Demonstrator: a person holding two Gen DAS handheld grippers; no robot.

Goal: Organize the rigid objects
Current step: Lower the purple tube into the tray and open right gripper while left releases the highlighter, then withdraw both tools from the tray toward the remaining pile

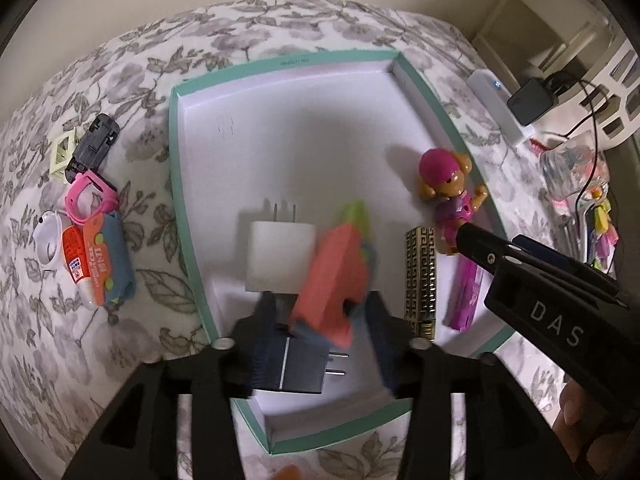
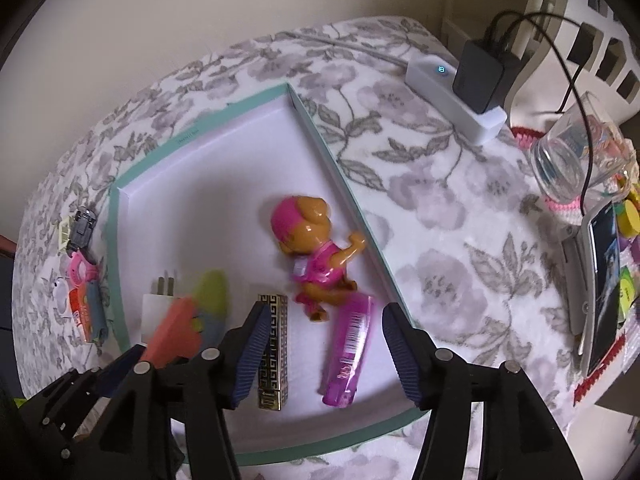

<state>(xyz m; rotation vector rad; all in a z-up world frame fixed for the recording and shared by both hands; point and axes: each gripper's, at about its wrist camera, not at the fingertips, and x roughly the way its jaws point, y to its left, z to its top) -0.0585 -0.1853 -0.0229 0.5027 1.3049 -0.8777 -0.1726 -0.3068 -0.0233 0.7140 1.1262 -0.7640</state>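
Note:
A teal-rimmed white box (image 1: 176, 184) lies on a floral bedspread. My left gripper (image 1: 320, 300) hangs over its near end with the jaws apart. Between them is a blurred orange, green and blue toy (image 1: 332, 276), and neither pad presses on it. Under it lie a white plug (image 1: 276, 256) and a black plug (image 1: 304, 368). My right gripper (image 2: 326, 312) stands open over a pink tube (image 2: 348, 352) lying flat in the box. A gold patterned case (image 2: 274, 356) lies by its left finger. A dog figurine in pink (image 2: 312, 248) rests against the box's right wall.
Left of the box lie a black toy car (image 1: 94, 142), a pink ring (image 1: 90, 196), a white piece (image 1: 48, 240) and an orange-and-blue toy (image 1: 102, 260). To the right are a white power strip with a black adapter (image 2: 476, 76), a glass jar (image 2: 568, 160) and a phone (image 2: 600, 280).

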